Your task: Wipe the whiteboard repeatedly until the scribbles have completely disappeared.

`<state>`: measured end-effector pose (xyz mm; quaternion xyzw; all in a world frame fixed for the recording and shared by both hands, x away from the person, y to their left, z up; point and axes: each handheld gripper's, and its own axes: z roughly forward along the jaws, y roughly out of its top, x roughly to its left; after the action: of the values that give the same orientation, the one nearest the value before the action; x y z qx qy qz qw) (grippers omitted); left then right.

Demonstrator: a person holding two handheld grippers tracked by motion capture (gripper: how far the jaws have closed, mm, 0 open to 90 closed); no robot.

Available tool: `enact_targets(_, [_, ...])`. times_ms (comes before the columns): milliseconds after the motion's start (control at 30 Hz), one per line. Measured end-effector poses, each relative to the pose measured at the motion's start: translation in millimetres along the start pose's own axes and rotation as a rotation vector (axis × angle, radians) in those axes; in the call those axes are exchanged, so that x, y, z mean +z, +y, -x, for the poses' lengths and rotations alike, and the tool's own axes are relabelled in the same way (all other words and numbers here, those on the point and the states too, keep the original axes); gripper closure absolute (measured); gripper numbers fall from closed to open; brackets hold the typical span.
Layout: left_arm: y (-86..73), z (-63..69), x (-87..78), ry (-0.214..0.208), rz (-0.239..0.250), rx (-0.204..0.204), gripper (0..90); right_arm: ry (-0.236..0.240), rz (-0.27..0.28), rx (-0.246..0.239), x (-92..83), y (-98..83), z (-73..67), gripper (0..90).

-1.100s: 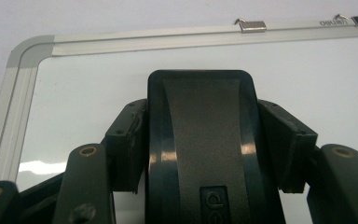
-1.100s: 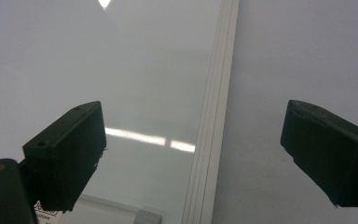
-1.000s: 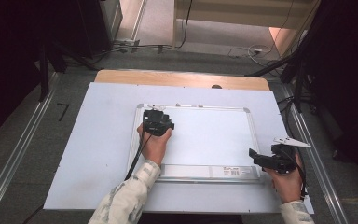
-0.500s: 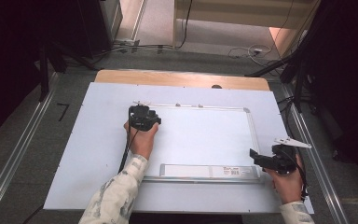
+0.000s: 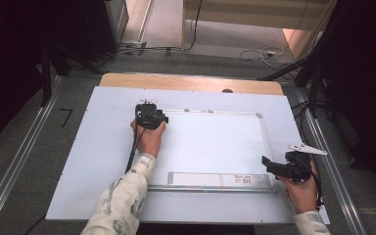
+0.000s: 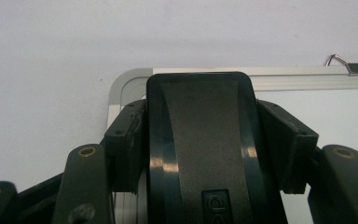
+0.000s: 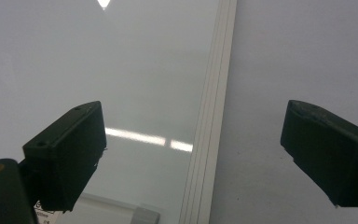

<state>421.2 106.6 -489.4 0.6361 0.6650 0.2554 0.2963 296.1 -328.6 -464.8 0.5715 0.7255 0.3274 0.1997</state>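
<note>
The left gripper point(image 5: 150, 116) clamps what looks like an eraser point(image 6: 200, 149) at the whiteboard's point(image 5: 215, 147) far-left corner; one careless push overshoots the frame. The right gripper point(image 5: 285, 169) gapes empty.

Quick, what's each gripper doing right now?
Left gripper: shut on a black whiteboard eraser, at the whiteboard corner.
Right gripper: open, holding nothing.

Eraser point(image 6: 200, 154) cut off by the bottom edge in the left gripper view; small print on whiteboard point(image 5: 215, 142) label unreadable.
</note>
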Motion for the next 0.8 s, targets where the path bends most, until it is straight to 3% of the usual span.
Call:
enact_targets(200, [0.6,9.1,1.6,-0.017,0.000,0.011,39.4,0.002,-0.004,0.000,1.3,0.6,-0.2,5.6])
enact_targets(400, [-4.9,30.4,-2.0,-0.048,-0.004,0.044,39.4,0.001,-0.003,0.000,1.1,0.6,-0.1,5.6])
enact_targets(500, [-8.9,36.6,-5.4,-0.045,-0.005,0.044,39.4,0.003,0.001,0.000,0.6,0.6,0.3,5.6])
enact_targets(800, [-26.7,35.4,-22.9,-0.058,-0.010,0.060,39.3,0.001,-0.002,0.005,0.0,0.1,0.4,5.6])
